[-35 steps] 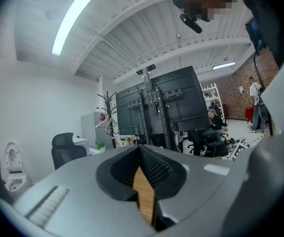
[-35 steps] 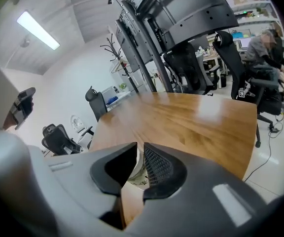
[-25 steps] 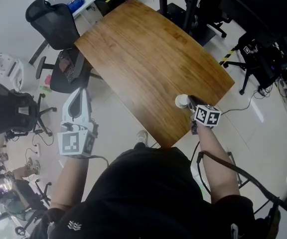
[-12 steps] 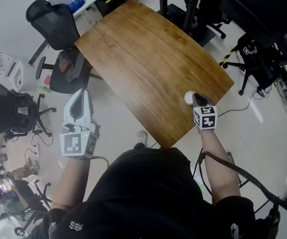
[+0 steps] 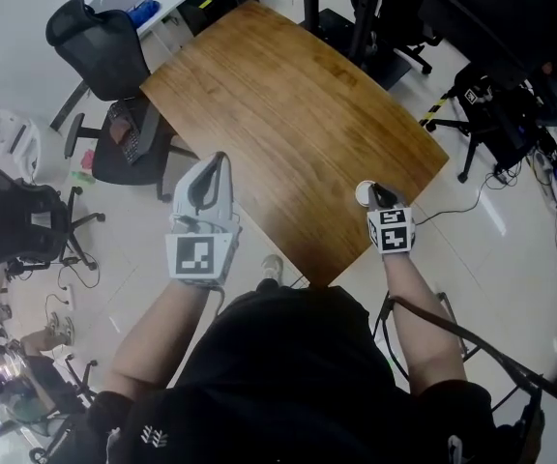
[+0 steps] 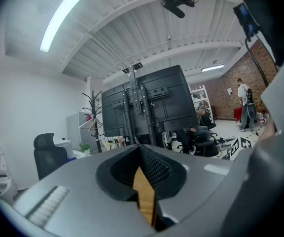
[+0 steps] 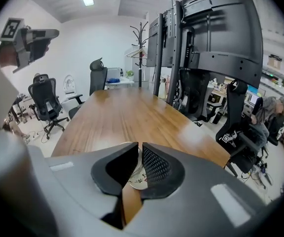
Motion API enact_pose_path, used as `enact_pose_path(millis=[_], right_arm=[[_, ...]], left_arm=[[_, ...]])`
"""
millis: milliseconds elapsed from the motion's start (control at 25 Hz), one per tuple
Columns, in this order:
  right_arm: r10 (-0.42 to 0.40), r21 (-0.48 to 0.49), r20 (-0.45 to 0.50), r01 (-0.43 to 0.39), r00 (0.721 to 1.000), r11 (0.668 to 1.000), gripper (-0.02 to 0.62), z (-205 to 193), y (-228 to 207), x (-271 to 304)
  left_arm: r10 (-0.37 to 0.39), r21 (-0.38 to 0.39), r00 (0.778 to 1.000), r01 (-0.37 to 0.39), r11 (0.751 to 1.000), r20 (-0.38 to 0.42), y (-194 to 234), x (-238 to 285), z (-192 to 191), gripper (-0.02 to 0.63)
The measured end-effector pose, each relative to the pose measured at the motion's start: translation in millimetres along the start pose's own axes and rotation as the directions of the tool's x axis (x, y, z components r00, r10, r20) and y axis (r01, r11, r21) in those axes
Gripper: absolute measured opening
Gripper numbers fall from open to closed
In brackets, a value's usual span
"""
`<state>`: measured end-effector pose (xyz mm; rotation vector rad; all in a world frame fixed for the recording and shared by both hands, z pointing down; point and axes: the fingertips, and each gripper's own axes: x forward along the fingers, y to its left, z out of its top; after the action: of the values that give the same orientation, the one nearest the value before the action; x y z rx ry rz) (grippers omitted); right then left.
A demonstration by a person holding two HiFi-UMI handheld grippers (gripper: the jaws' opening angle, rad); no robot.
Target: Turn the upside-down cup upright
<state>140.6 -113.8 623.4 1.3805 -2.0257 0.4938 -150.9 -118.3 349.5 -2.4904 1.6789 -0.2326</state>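
At the near corner of the wooden conference table [image 5: 288,95], a person in a black shirt works two hand-held grippers. The left gripper [image 5: 218,160] hovers over the table's near left edge, its jaws together and holding nothing. The right gripper [image 5: 376,193] angles down at the near right edge. Its jaws have just been closing to a thin slit and appear to pinch the wall of the white paper cup [image 5: 362,194], which sits close to that edge, about midway between the near and right corners. The step in hand looks like the turn itself, with the grasp made. Which way the cup's mouth faces cannot be told from here. The next move likely calls for rolling the wrist until the mouth faces up, setting the base flat and well inboard, then releasing. A black office chair [image 5: 95,37] stands beyond the far left corner.
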Motion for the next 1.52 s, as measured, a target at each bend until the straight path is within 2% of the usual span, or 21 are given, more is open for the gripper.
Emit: enact_pose_path(millis=[160, 280, 520, 640, 800, 920, 1160, 1360, 1520], right_arm=[[-0.022, -0.026, -0.021, 0.022, 1.000, 0.999, 0.028, -5, 0, -2], [-0.025, -0.028, -0.035, 0.024, 0.999, 0.999, 0.027, -7, 3, -7], [-0.028, -0.043, -0.055, 0.026, 0.998, 0.999, 0.025, -15, 12, -12], [-0.067, -0.125, -0.072, 0.058, 0.995, 0.990, 0.025, -11, 14, -9], [-0.180, -0.269, -0.114, 0.144, 0.977, 0.952, 0.018, -11, 22, -11], [-0.227, -0.312, -0.114, 0.182, 0.967, 0.932, 0.018, -8, 24, -10], [-0.164, -0.359, -0.086, 0.123, 0.983, 0.925, 0.021, 1, 61, -6], [-0.060, -0.257, -0.033, 0.050, 0.998, 0.965, 0.029, 0, 97, 7], [-0.023, -0.188, -0.017, 0.020, 1.000, 0.982, 0.031, -15, 102, 16]], left_arm=[[-0.059, 0.008, 0.998, 0.059, 0.998, -0.034, -39, 34, -20, 0.000], [-0.099, -0.022, 0.993, 0.098, 0.995, -0.071, -60, 49, -34, 0.000], [-0.149, -0.038, 0.987, 0.147, 0.988, -0.055, -88, 64, -37, 0.000], [-0.189, -0.032, 0.981, 0.188, 0.982, -0.034, -95, 72, -35, 0.000], [-0.259, -0.013, 0.965, 0.259, 0.966, -0.041, -99, 76, -35, 0.000], [-0.298, -0.009, 0.954, 0.298, 0.955, -0.027, -101, 83, -32, 0.000], [-0.341, 0.014, 0.940, 0.341, 0.940, -0.022, -106, 88, -34, 0.000], [-0.359, 0.037, 0.933, 0.360, 0.932, -0.027, -110, 89, -33, 0.000], [-0.365, 0.022, 0.931, 0.365, 0.931, -0.022, -113, 94, -25, 0.000]])
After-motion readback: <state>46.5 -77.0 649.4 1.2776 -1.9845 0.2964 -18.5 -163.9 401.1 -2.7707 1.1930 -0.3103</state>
